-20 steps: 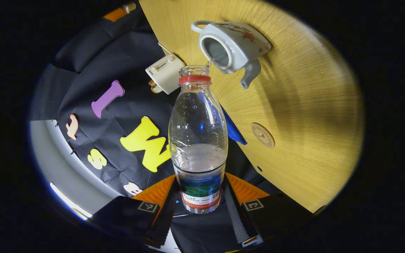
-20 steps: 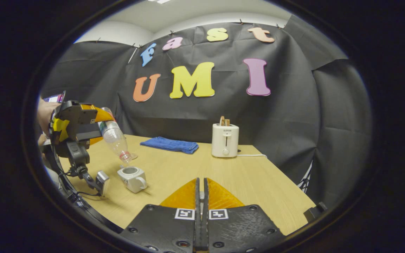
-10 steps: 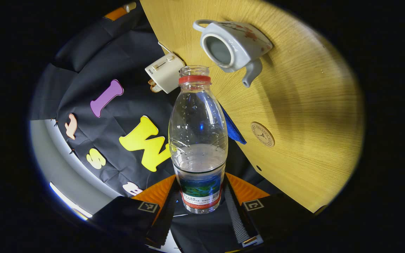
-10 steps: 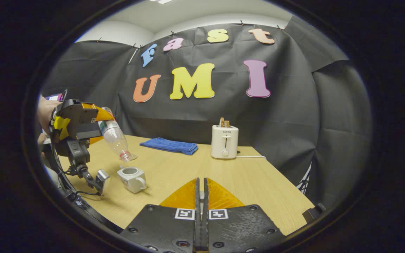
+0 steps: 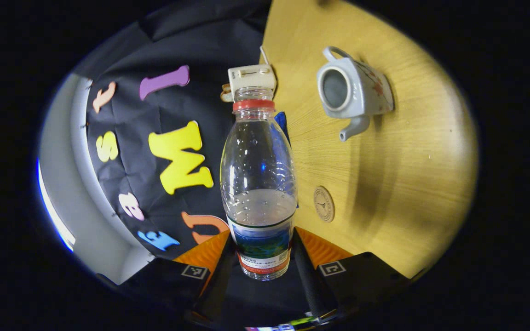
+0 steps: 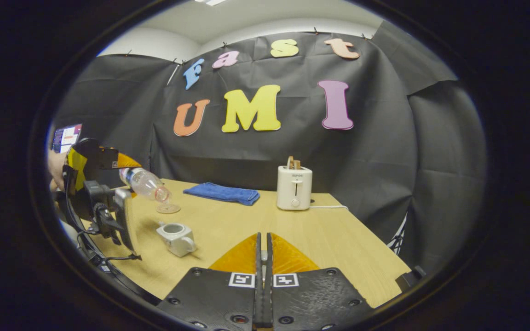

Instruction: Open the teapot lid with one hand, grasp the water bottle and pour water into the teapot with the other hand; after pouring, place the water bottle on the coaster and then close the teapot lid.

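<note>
Left gripper [image 5: 260, 262] clamped on clear plastic water bottle [image 5: 259, 184], tilted neck-forward above the wooden table [image 5: 407, 174], off the lidless white ceramic teapot [image 5: 354, 89]; round coaster [image 5: 324, 204] waiting nearby. Right gripper [image 6: 263, 257] closed, lid, if held, not discernible.

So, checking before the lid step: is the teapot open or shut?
Open: the teapot shows a bare round mouth with no lid on it.
</note>
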A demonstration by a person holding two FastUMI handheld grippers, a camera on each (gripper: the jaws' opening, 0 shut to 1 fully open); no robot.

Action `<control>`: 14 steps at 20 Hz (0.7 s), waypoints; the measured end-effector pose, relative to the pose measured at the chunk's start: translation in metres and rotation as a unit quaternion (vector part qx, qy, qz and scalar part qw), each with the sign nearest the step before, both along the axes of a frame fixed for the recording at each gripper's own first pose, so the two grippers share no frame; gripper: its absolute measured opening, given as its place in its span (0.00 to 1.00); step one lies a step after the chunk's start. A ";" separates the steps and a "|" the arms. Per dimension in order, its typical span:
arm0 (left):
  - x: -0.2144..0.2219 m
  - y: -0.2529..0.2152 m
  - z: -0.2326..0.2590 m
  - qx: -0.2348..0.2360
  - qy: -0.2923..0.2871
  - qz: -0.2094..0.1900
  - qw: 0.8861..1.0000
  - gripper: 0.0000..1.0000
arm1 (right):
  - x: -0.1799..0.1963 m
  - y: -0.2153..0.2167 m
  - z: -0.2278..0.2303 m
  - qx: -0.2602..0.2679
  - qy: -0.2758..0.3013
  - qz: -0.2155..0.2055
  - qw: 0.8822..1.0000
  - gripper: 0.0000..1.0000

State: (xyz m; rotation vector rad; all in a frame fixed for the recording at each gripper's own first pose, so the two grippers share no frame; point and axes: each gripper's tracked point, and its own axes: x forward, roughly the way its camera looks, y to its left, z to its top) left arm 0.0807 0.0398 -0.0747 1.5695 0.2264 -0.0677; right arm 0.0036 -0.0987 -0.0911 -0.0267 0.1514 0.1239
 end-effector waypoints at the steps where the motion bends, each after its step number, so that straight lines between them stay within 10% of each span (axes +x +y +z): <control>1: -0.002 0.001 0.002 -0.040 -0.004 0.009 0.999 0.75 | 0.000 0.003 0.003 0.005 0.001 0.002 1.000 0.02; 5: -0.019 0.017 -0.021 -0.265 0.011 0.069 0.962 0.72 | 0.002 0.017 0.016 0.028 0.000 0.010 1.000 0.00; 10: -0.028 0.008 -0.032 -0.554 0.006 0.107 0.825 0.73 | 0.007 0.038 0.027 0.001 -0.010 0.023 1.000 0.02; 14: -0.021 0.001 -0.024 -0.643 -0.008 0.110 0.758 0.74 | 0.006 0.052 0.028 -0.021 -0.012 0.030 0.999 0.02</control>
